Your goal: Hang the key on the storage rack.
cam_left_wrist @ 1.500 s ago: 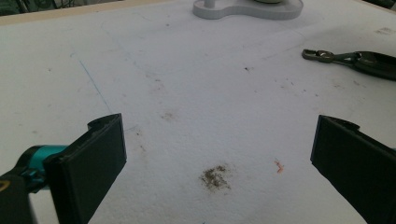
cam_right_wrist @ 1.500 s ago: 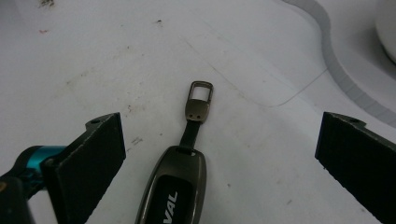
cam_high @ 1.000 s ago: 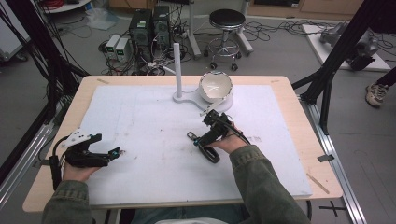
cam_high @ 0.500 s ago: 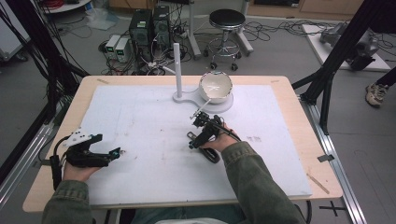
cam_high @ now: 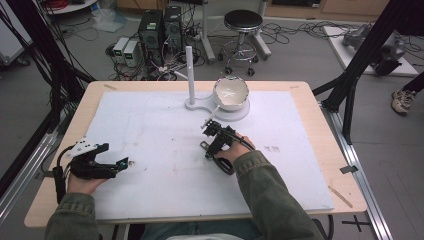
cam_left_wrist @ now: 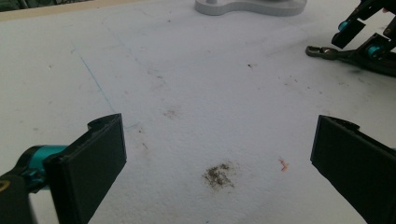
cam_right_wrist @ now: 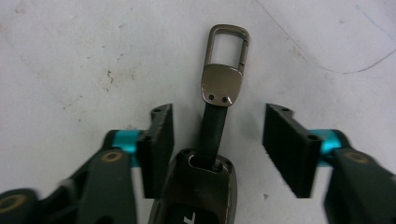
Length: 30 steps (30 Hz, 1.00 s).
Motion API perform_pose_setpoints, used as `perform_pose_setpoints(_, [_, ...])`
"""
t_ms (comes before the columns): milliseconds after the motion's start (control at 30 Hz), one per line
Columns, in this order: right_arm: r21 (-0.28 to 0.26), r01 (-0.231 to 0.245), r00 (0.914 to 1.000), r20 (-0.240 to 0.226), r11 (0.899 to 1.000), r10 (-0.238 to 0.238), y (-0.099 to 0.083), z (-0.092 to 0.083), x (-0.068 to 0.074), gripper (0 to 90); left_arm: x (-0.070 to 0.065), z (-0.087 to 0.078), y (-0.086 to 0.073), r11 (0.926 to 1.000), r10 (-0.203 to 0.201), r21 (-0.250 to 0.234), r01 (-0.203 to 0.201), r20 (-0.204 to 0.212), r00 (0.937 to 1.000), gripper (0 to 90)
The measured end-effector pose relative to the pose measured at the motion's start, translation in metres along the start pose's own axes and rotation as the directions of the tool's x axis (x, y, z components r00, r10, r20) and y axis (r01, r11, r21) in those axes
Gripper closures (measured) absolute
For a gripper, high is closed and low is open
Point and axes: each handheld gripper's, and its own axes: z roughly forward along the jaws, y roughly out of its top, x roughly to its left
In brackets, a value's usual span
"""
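Two tools we hold: our right tool [cam_right_wrist: 217,140] has just been closing around the dark metal key fob with strap and clip [cam_right_wrist: 219,107] lying on the white surface [cam_high: 150,130], pads not touching; our left tool [cam_left_wrist: 219,154] stands wide apart.

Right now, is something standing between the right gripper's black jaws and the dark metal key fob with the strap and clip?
Nothing visible does. The dark metal key fob lies on the white board between the right gripper jaws, gaps on both sides.
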Motion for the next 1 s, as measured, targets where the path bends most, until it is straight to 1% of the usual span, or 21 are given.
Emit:
perform_pose_setpoints(67, [0.003, -0.012, 0.9999, 0.006, 1.0, 0.012, 0.0005, -0.0007, 0.0004, 53.1, 0.0003, 0.0, -0.0001, 1.0, -0.004, 0.004, 0.004, -0.001, 1.0, 3.9])
perform_pose_setpoints(100, [0.008, -0.021, 0.9998, -0.004, 1.0, 0.021, 0.0018, -0.001, 0.0014, 58.1, 0.0009, -0.0003, -0.0002, 1.0, -0.004, 0.006, 0.004, -0.003, 1.0, 3.9])
perform_pose_setpoints(133, [0.008, -0.021, 0.9998, -0.004, 1.0, 0.021, 0.0018, -0.001, 0.0014, 58.1, 0.0012, -0.0008, -0.0002, 1.0, -0.009, 0.002, 0.009, -0.004, 1.0, 3.9])
perform_pose_setpoints(167, [0.014, -0.029, 0.9996, -0.005, 0.999, 0.029, 0.0024, -0.001, 0.0019, 60.9, 0.0018, -0.0014, -0.0002, 1.0, -0.009, 0.002, 0.009, -0.005, 1.0, 3.9])
perform_pose_setpoints(200, [0.016, -0.026, 0.9996, -0.013, 1.0, 0.026, 0.003, -0.0005, 0.0013, 65.0, 0.0017, -0.0015, -0.0003, 0.9999, -0.014, -0.002, 0.014, -0.007, 0.9999, 3.9])
perform_pose_setpoints(233, [0.02, -0.026, 0.9995, -0.015, 0.999, 0.026, 0.0036, -0.0001, 0.0017, 67.0, 0.0021, -0.0017, -0.0002, 1.0, -0.01, -0.001, 0.01, -0.009, 0.9999, 3.9])
perform_pose_setpoints(267, [0.031, -0.042, 0.999, -0.009, 0.999, 0.043, 0.0046, 0.0, 0.0029, 68.6, 0.002, -0.0015, -0.0003, 0.9999, -0.012, 0.0, 0.012, -0.006, 0.9999, 3.9])
perform_pose_setpoints(300, [0.035, -0.045, 0.999, -0.007, 0.998, 0.045, 0.0052, 0.0008, 0.0028, 70.1, 0.0018, -0.0012, -0.0003, 1.0, -0.008, 0.003, 0.008, -0.008, 0.9999, 3.9])
perform_pose_setpoints(367, [0.049, -0.067, 0.9976, -0.013, 0.997, 0.067, 0.0066, 0.0029, 0.0019, 72.5, 0.0013, -0.0006, -0.0004, 1.0, -0.006, 0.006, 0.006, -0.004, 1.0, 3.9])
perform_pose_setpoints(433, [0.062, -0.076, 0.9969, -0.012, 0.995, 0.077, 0.0078, 0.0029, 0.0005, 74.4, 0.0011, -0.0005, -0.0004, 1.0, -0.003, 0.008, 0.003, -0.004, 1.0, 3.9])
perform_pose_setpoints(467, [0.068, -0.087, 0.9961, -0.012, 0.994, 0.088, 0.0086, 0.0028, -0.0002, 76.7, 0.001, -0.0006, -0.0003, 1.0, -0.004, 0.006, 0.004, -0.004, 1.0, 3.9])
perform_pose_setpoints(500, [0.067, -0.085, 0.9963, -0.009, 0.994, 0.086, 0.0085, 0.0031, -0.0009, 79.2, 0.0009, -0.0006, -0.0003, 1.0, -0.006, 0.005, 0.006, -0.005, 1.0, 3.9])
perform_pose_setpoints(533, [0.071, -0.103, 0.9945, -0.011, 0.992, 0.104, 0.0087, 0.0028, -0.0005, 79.8, 0.0009, -0.0006, -0.0004, 1.0, -0.006, 0.004, 0.006, -0.004, 1.0, 3.9])
perform_pose_setpoints(600, [0.068, -0.091, 0.9955, -0.02, 0.994, 0.092, 0.0082, 0.0027, -0.0027, 80.9, 0.0008, -0.0007, -0.0003, 1.0, -0.004, 0.004, 0.004, -0.005, 1.0, 3.9])
perform_pose_setpoints(667, [0.068, -0.094, 0.9951, -0.026, 0.993, 0.096, 0.0081, 0.0026, -0.0029, 81.5, 0.0008, -0.0006, -0.0003, 1.0, -0.005, 0.002, 0.005, -0.005, 1.0, 3.9])
perform_pose_setpoints(800, [0.071, -0.089, 0.9938, -0.061, 0.993, 0.093, 0.0072, 0.0017, -0.004, 82.6, 0.001, -0.0005, -0.0003, 1.0, -0.002, 0.004, 0.002, -0.006, 1.0, 3.9])
perform_pose_setpoints(867, [0.067, -0.076, 0.995, -0.06, 0.995, 0.08, 0.0069, 0.0013, -0.0035, 82.7, 0.0009, -0.0004, -0.0003, 1.0, -0.003, 0.003, 0.003, -0.004, 1.0, 3.9])
perform_pose_setpoints(900, [0.07, -0.079, 0.9949, -0.058, 0.994, 0.083, 0.007, 0.0006, -0.0026, 82.7, 0.0009, -0.0004, -0.0003, 1.0, -0.003, 0.004, 0.003, -0.004, 1.0, 3.9])
perform_pose_setpoints(1000, [0.063, -0.067, 0.995, -0.069, 0.996, 0.072, 0.0063, -0.0006, -0.004, 82.6, 0.0, 0.0002, -0.0004, 1.0, -0.004, 0.005, 0.004, -0.003, 1.0, 3.9])
